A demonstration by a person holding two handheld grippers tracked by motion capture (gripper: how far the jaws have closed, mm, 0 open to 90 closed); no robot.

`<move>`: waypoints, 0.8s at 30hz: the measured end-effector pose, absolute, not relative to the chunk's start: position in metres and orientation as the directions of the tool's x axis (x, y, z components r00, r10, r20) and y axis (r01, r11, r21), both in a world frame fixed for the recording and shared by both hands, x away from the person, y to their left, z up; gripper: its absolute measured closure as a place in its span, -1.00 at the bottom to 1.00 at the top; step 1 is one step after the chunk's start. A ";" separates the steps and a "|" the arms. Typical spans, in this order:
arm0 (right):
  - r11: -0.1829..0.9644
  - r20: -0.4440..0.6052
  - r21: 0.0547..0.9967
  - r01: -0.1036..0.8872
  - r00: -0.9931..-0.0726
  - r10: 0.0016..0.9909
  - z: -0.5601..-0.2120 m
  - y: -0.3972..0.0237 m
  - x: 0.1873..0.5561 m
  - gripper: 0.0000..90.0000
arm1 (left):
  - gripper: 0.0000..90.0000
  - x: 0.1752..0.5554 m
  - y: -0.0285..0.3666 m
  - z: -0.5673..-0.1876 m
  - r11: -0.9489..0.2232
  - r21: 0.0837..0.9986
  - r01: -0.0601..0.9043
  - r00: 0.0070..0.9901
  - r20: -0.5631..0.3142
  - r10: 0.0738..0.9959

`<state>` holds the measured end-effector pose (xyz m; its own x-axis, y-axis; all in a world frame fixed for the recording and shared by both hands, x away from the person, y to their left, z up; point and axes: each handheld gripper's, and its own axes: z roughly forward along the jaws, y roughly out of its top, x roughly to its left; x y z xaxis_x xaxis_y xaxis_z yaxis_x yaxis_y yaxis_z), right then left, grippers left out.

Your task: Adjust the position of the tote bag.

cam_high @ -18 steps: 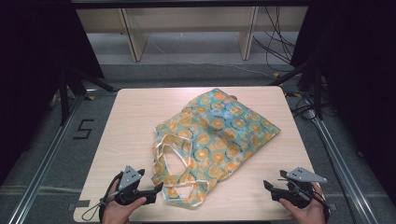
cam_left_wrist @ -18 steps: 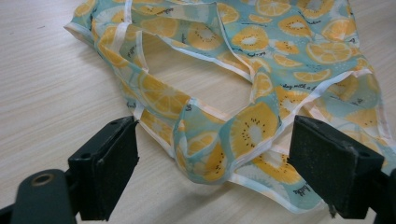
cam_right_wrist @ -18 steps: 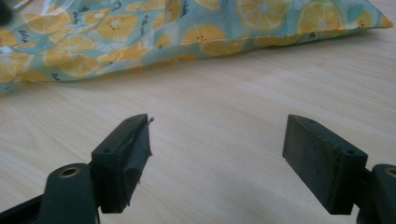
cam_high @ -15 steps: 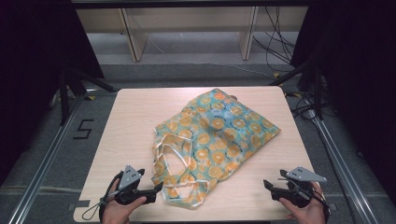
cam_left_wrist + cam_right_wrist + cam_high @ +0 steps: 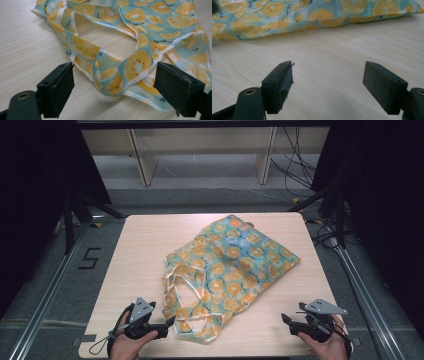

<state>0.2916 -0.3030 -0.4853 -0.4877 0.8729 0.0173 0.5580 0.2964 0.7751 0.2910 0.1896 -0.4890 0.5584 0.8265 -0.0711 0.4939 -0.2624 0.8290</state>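
Observation:
A teal fabric tote bag (image 5: 235, 265) printed with orange slices lies crumpled across the middle of the light wood table (image 5: 145, 245), its strap handles (image 5: 182, 290) trailing toward the near edge. My left gripper (image 5: 170, 322) rests low at the front left, jaws open, right beside the handle loops. In the left gripper view a folded handle loop (image 5: 117, 75) lies on the table between and just beyond the open jaws, untouched by the pads. My right gripper (image 5: 286, 319) sits open at the front right over bare wood; the bag's body (image 5: 312, 15) lies farther ahead.
Beyond the table's far edge stand wooden shelf legs (image 5: 145, 165) on a grey floor. Cables (image 5: 300, 155) run at the back right. Metal rails (image 5: 55, 280) flank both sides of the table, and a "5" mark (image 5: 89, 258) is on the floor at left.

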 end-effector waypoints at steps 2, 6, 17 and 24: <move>0.298 0.016 0.775 0.557 -0.488 0.873 -0.485 -0.303 0.292 -0.45 | -0.67 0.291 0.190 -0.489 -0.258 0.826 0.500 0.553 -0.076 0.829; 0.279 0.055 0.768 0.576 -0.494 0.868 -0.486 -0.301 0.292 -0.45 | -0.66 0.291 0.191 -0.489 -0.262 0.823 0.505 0.546 -0.069 0.835; 0.289 0.057 0.761 0.581 -0.503 0.862 -0.488 -0.299 0.292 -0.44 | -0.62 0.311 0.205 -0.479 -0.257 0.825 0.504 0.526 -0.057 0.849; 0.274 0.081 0.751 0.601 -0.496 0.865 -0.490 -0.293 0.292 -0.45 | -0.57 0.353 0.216 -0.467 -0.202 0.831 0.518 0.479 -0.086 0.874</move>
<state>0.2918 -0.2932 -0.4897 -0.4957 0.8647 0.0814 0.6012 0.2740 0.7506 0.3532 0.2162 -0.4674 0.4788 0.8737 -0.0859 0.5177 -0.2019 0.8314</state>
